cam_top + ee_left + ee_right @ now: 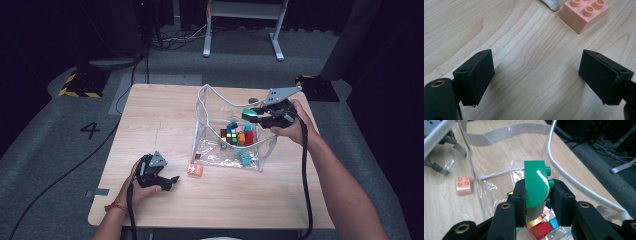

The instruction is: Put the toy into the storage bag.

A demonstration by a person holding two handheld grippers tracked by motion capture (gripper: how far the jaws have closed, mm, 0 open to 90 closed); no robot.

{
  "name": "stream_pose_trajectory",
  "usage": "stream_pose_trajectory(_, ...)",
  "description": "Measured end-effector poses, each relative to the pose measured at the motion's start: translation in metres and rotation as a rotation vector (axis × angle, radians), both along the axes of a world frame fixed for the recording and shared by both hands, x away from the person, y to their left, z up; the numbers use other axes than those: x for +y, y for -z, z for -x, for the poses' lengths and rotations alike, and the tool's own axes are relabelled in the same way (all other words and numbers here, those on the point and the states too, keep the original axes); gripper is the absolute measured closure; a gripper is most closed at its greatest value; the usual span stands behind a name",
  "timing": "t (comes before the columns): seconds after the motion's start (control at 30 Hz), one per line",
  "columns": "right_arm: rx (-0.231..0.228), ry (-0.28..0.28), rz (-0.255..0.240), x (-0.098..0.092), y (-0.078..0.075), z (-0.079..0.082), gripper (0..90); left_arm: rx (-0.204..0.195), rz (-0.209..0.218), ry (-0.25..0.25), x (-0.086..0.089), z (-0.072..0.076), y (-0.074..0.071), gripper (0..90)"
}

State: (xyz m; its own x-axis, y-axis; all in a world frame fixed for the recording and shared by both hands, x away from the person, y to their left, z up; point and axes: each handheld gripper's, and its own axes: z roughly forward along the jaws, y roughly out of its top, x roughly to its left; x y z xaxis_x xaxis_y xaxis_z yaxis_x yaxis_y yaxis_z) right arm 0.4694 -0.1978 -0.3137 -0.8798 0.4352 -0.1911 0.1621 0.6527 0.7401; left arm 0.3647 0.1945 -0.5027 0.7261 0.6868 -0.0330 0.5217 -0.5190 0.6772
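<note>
Several toys lay in the clear bag; right gripper clenched a green brick above it; left gripper stood released near the pink brick, left on the tabletop.

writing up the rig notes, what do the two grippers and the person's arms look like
Both grippers are black, each with two blocky black jaws faced with flat pads. The left gripper and right gripper each carry a grey three-cornered plate on top and trail a black cable. Brass-coloured rivets sit in the jaw links. The forearms are bare, no sleeves; the left wrist wears a red and yellow thread band.
</note>
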Motion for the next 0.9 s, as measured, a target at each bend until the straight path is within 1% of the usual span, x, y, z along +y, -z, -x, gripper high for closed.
stream_pose_trajectory(0.13, 0.039, -0.001, 0.052, 0.007, 0.002, -0.008, 67.1, 0.0, 0.0, 0.0, 0.0, 0.0, 0.0, 13.2)
stream_pose_trajectory(0.2, 0.044, -0.001, 0.094, 0.011, 0.003, -0.012, 67.1, 0.0, 0.0, 0.0, 0.0, 0.0, 0.0, 13.2)
stream_pose_trajectory(0.23, 0.053, 0.005, 0.102, 0.013, 0.003, -0.013, 67.0, 0.0, 0.0, 0.001, 0.0, 0.0, 0.0, 13.2)
stream_pose_trajectory(0.27, 0.055, -0.002, 0.114, 0.014, 0.005, -0.015, 67.0, 0.0, 0.001, 0.0, 0.0, 0.0, 0.0, 13.2)
stream_pose_trajectory(0.37, 0.069, -0.008, 0.168, 0.018, 0.007, -0.019, 66.5, 0.0, 0.0, 0.001, 0.0, 0.0, 0.0, 13.2)
stream_pose_trajectory(0.4, 0.063, -0.016, 0.179, 0.019, 0.008, -0.02, 65.9, 0.0, 0.0, 0.0, 0.0, 0.0, 0.0, 13.2)
stream_pose_trajectory(0.47, 0.071, -0.008, 0.192, 0.02, 0.009, -0.02, 65.5, 0.0, -0.001, 0.001, 0.0, 0.0, 0.0, 13.2)
stream_pose_trajectory(0.5, 0.059, -0.018, 0.201, 0.019, 0.009, -0.022, 65.7, 0.0, -0.002, 0.001, 0.0, 0.0, 0.0, 13.2)
stream_pose_trajectory(0.53, 0.076, 0.004, 0.207, 0.019, 0.009, -0.021, 67.0, 0.0, 0.001, 0.0, 0.0, 0.0, 0.0, 13.2)
stream_pose_trajectory(0.6, 0.075, -0.005, 0.212, 0.016, 0.01, -0.023, 71.8, 0.0, -0.001, 0.002, 0.0, 0.0, 0.0, 13.2)
stream_pose_trajectory(0.63, 0.077, 0.023, 0.223, 0.015, 0.011, -0.023, 73.3, 0.0, 0.0, 0.001, 0.0, 0.0, 0.0, 13.2)
stream_pose_trajectory(0.73, 0.08, 0.037, 0.224, 0.007, 0.012, -0.023, 70.5, 0.0, 0.0, 0.0, 0.0, 0.0, 0.0, 13.2)
stream_pose_trajectory(0.77, 0.077, 0.025, 0.209, 0.003, 0.011, -0.023, 70.1, 0.0, -0.001, 0.002, 0.0, 0.0, 0.0, 13.2)
stream_pose_trajectory(0.83, 0.073, 0.031, 0.179, -0.005, 0.01, -0.02, 68.3, 0.0, 0.0, 0.001, 0.0, 0.0, 0.0, 13.2)
stream_pose_trajectory(0.87, 0.069, 0.041, 0.162, -0.009, 0.009, -0.017, 67.2, 0.0, 0.0, 0.001, 0.0, 0.0, 0.0, 13.2)
stream_pose_trajectory(0.9, 0.078, 0.053, 0.138, -0.013, 0.008, -0.013, 66.0, 0.0, 0.001, 0.0, 0.0, 0.0, 0.0, 13.2)
